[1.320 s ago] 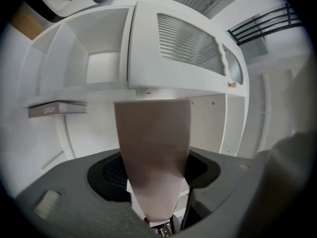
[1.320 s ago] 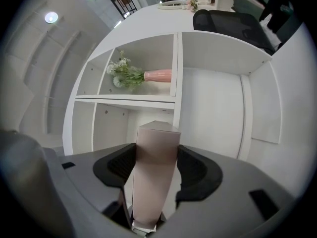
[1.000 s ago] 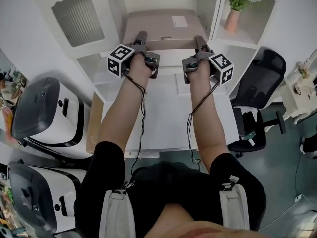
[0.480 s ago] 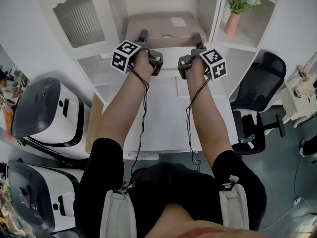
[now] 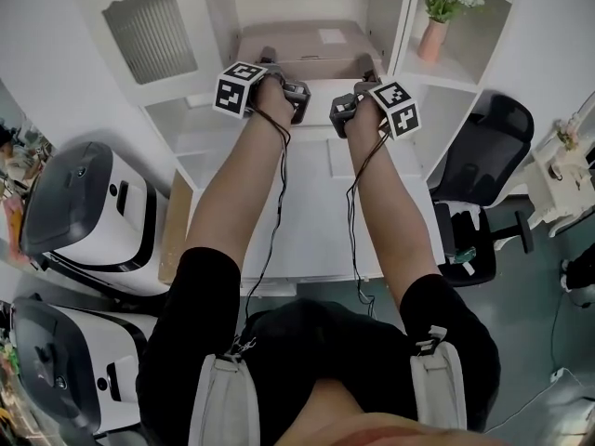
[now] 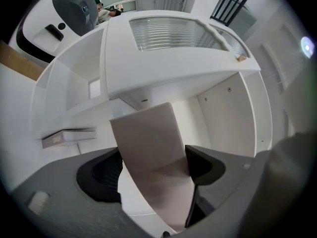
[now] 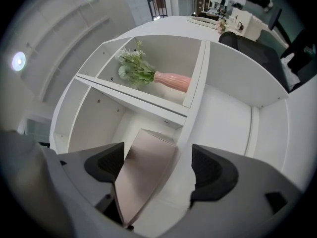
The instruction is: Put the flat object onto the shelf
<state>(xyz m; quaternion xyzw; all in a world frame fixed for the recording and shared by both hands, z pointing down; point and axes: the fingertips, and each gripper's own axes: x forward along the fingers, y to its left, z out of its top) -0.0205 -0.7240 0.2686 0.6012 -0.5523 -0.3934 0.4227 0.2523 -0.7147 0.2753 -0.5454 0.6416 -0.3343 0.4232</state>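
Observation:
The flat object is a thin beige box (image 5: 297, 43) lying in the middle bay of the white shelf unit (image 5: 402, 26). My left gripper (image 5: 270, 59) is at its front left edge and my right gripper (image 5: 369, 67) at its front right edge. In the left gripper view the box (image 6: 148, 143) runs between the widely spread jaws of the left gripper (image 6: 153, 165), with white showing beside one pad. In the right gripper view the box (image 7: 146, 175) sits near the left pad of the right gripper (image 7: 156, 165), whose jaws are opening, with a gap at the right pad.
A pink vase with a plant (image 5: 433, 35) stands in the bay to the right. A white desk (image 5: 316, 203) lies under my arms. An office chair (image 5: 483, 156) is at the right, and white machines (image 5: 84, 212) are at the left. A thin book (image 6: 69, 137) lies on a left shelf.
Both grippers have moved forward toward the shelf and closer together. Their jaws have spread off the beige box, which now lies in the bay.

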